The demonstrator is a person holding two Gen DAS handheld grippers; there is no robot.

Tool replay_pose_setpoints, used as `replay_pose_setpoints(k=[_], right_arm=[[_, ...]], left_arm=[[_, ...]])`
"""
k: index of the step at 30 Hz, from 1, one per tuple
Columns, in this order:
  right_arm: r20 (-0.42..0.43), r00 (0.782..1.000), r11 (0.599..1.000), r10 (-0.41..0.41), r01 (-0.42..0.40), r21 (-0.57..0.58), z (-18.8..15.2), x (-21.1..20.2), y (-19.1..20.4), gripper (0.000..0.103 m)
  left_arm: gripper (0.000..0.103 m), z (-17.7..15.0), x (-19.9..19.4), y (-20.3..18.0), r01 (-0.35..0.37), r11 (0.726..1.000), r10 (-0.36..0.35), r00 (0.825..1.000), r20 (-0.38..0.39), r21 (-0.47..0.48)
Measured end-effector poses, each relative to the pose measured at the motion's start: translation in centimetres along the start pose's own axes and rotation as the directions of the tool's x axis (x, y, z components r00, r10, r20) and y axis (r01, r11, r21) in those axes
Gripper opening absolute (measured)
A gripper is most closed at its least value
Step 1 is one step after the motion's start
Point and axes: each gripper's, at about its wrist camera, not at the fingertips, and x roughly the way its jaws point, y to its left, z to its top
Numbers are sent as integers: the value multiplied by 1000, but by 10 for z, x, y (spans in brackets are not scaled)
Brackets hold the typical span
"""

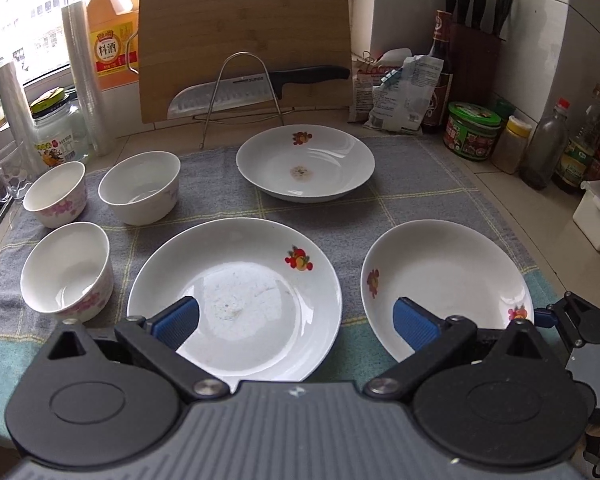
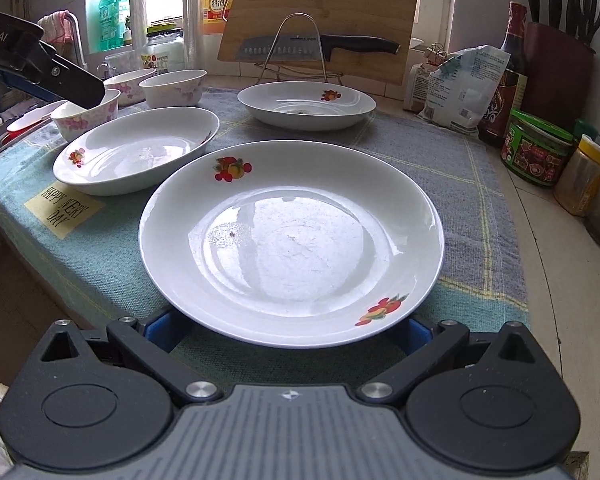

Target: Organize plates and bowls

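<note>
While right tool straddles plate, left view shows three bowls

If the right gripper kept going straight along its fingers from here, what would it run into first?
The right gripper would most likely meet the near plate first: its open jaws already flank the plate's near rim, low by the towel. Whether they would strike the rim or slide under it is unclear.
</note>
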Motion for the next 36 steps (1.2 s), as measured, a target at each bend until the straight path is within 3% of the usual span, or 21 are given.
replay_pose_setpoints(k=[3,7,13,20,22,27,31,36], right_arm=[[5,1000,1000,-1,1,1,-1,0,-2,103],[4,1000,1000,-6,6,7,-2,-1,-1,103],[18,1000,1000,-14,14,14,-5,-2,0,103],[21,999,999,-34,33,31,-6,-4,2,103],[14,999,999,-37,37,34,-5,-4,2,103],[10,999,998,-48,48,45,-5,-4,3,103],[1,999,997,-51,51,49,-3,-3,3,103],[1,999,997,-54,54,54,-4,-3,3,103]], left_arm=[[102,12,17,-9,73,994,-72,997,-14,78],[102,30,38,-21,192,968,-184,981,-59,160],[102,48,76,-44,280,920,-241,956,-168,275],[102,58,113,-67,448,826,-344,882,-322,343],[102,61,124,-71,496,804,-372,850,-374,328],[102,66,145,-74,570,766,-412,790,-455,298],[102,66,159,-73,624,741,-438,730,-524,250],[102,72,166,-66,652,735,-475,692,-543,187]])
